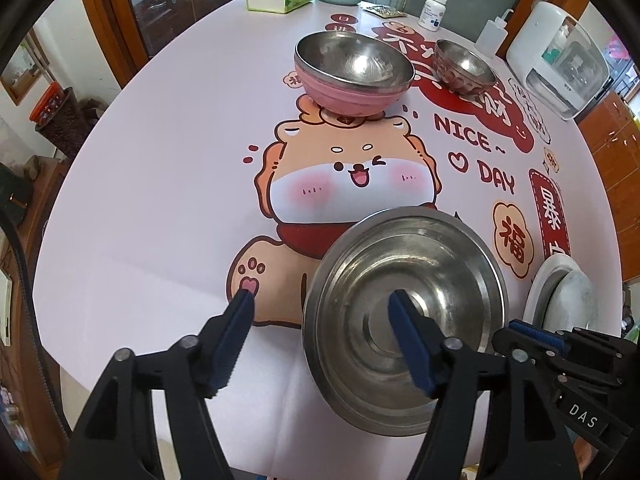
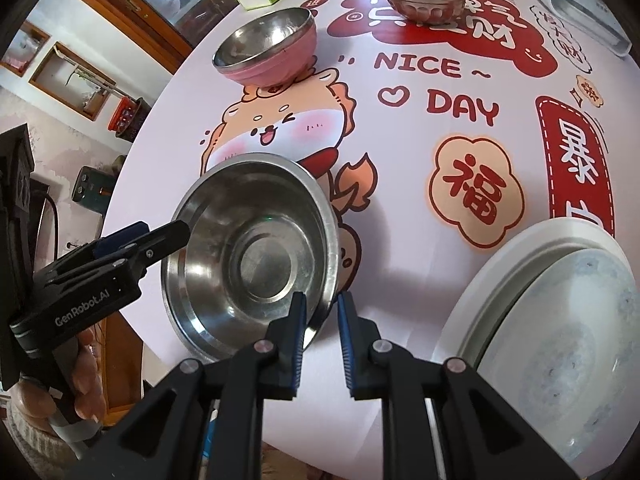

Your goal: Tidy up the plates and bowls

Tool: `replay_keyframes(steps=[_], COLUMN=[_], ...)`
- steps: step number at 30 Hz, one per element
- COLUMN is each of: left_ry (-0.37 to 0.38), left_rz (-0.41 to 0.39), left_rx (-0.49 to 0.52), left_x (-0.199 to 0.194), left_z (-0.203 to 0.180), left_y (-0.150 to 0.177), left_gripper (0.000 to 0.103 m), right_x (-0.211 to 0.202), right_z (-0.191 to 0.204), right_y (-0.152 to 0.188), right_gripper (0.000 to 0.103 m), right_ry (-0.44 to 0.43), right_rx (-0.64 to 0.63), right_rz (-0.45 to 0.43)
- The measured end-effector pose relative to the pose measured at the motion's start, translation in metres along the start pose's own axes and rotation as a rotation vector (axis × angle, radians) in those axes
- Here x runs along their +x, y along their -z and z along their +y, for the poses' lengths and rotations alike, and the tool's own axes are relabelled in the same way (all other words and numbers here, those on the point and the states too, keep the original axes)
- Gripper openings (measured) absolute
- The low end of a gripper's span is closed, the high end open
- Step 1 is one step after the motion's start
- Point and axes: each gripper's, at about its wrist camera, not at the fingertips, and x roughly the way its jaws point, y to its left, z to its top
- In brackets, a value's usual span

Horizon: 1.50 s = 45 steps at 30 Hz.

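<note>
Gleaming round steel bowl, ridged base

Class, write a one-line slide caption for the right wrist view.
Right gripper clamps the steel basin's near rim beside stacked white plates.

Bright, even daylight is washing the tablecloth, glare is streaking the steel bowl, soft shadows are falling beside it, fisheye bending and black vignetting are eating the edges, and background is probably blurring slightly.
</note>
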Motion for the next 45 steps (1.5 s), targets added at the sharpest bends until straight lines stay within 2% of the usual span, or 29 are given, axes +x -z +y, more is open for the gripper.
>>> replay_keyframes(steps=[6, 11, 16, 17, 19, 21, 24, 32, 34, 36, 40, 45], left_ry=[0.003, 0.002, 0.017, 0.014, 0.005, 0.000, -0.003, -0.043, -0.037, -0.041, -0.036, -0.001], left_rz=[-0.010, -0.049, -0.099, -0.112, -0.142, -0.167, -0.192, -0.246, -0.254, -0.265, -0.269, -0.238], left_rx=[-0.018, -0.034, -0.029, -0.025, -0.014, -0.001, 0.012, 0.059, 0.070, 0.081, 0.099, 0.116], left_x=[-0.017, -0.044, -0.080, -0.088, -0.103, -0.117, -0.136, -0.167, -0.169, -0.169, -0.160, -0.124], left_z=[-0.001, -0.004, -0.011, -0.012, -0.016, -0.019, -0.024, -0.012, -0.004, 0.004, 0.018, 0.028], left_y=[0.004, 0.008, 0.006, 0.006, 0.003, -0.002, -0.012, -0.071, -0.092, -0.113, -0.152, -0.197], left_gripper=[0.073, 0.083, 0.084, 0.084, 0.084, 0.085, 0.085, 0.085, 0.085, 0.085, 0.085, 0.085], right_x=[-0.013, -0.032, -0.057, -0.062, -0.073, -0.085, -0.105, -0.161, -0.172, -0.179, -0.175, -0.147], right_z=[0.003, 0.010, 0.018, 0.020, 0.023, 0.025, 0.029, 0.039, 0.041, 0.042, 0.040, 0.031], right_y=[0.004, 0.006, 0.006, 0.005, 0.001, -0.005, -0.017, -0.067, -0.082, -0.102, -0.137, -0.181], right_gripper=[0.016, 0.016, 0.016, 0.017, 0.027, 0.032, 0.032, 0.035, 0.054, 0.059, 0.059, 0.059], right_ry=[-0.011, -0.030, -0.042, -0.040, -0.044, -0.051, -0.063, -0.021, -0.018, -0.016, -0.020, -0.008], right_rx=[-0.016, -0.048, -0.078, -0.085, -0.092, -0.098, -0.115, -0.132, -0.125, -0.114, -0.064, 0.004], right_rz=[-0.016, -0.048, -0.098, -0.108, -0.128, -0.152, -0.182, -0.303, -0.327, -0.357, -0.365, -0.340])
